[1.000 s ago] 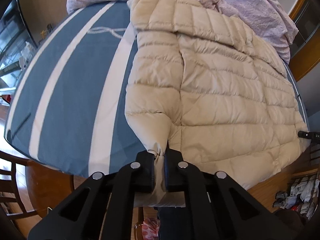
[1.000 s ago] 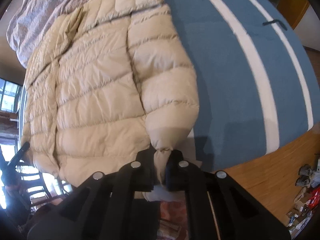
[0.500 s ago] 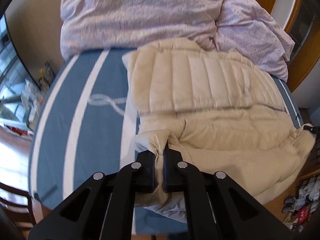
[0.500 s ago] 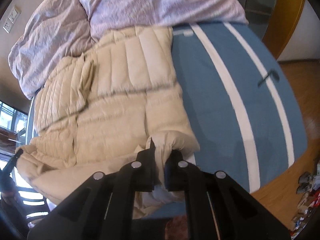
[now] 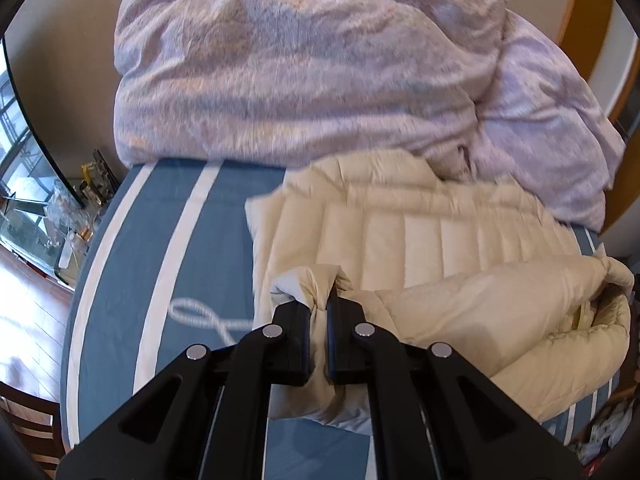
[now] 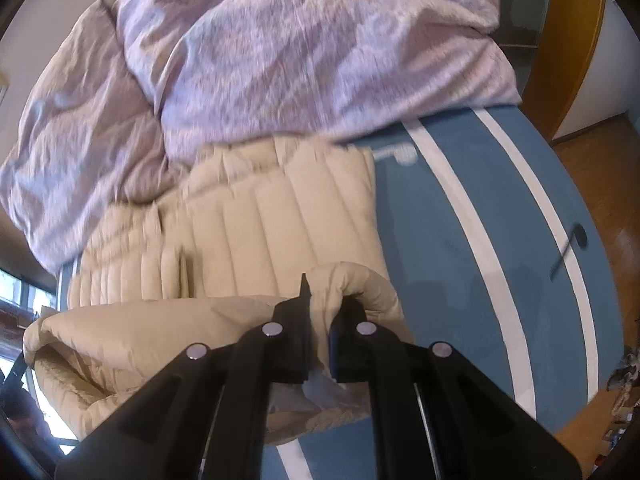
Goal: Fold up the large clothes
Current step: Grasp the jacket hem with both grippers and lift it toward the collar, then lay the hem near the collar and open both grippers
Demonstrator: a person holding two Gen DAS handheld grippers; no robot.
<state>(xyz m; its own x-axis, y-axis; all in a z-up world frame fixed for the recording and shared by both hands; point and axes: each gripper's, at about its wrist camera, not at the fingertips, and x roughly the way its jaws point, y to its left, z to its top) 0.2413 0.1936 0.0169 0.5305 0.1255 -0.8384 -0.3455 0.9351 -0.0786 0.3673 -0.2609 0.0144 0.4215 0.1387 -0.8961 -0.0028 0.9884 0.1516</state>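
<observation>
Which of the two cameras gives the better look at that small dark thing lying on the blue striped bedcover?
The right wrist view: the dark thing lies on the bedcover, across a white stripe. The left wrist view doesn't show it.

Daylit, fairly bright room; light enters from windows at the left edge of both views. Sun glare on the wood floor (image 5: 28, 280) at left of the left-wrist view. Motion blur smears the lilac duvet (image 5: 304, 68) and cream puffer jacket (image 6: 280, 216). Strong fisheye bending, black vignette corners. Soft shadows under the gripper frames.
</observation>
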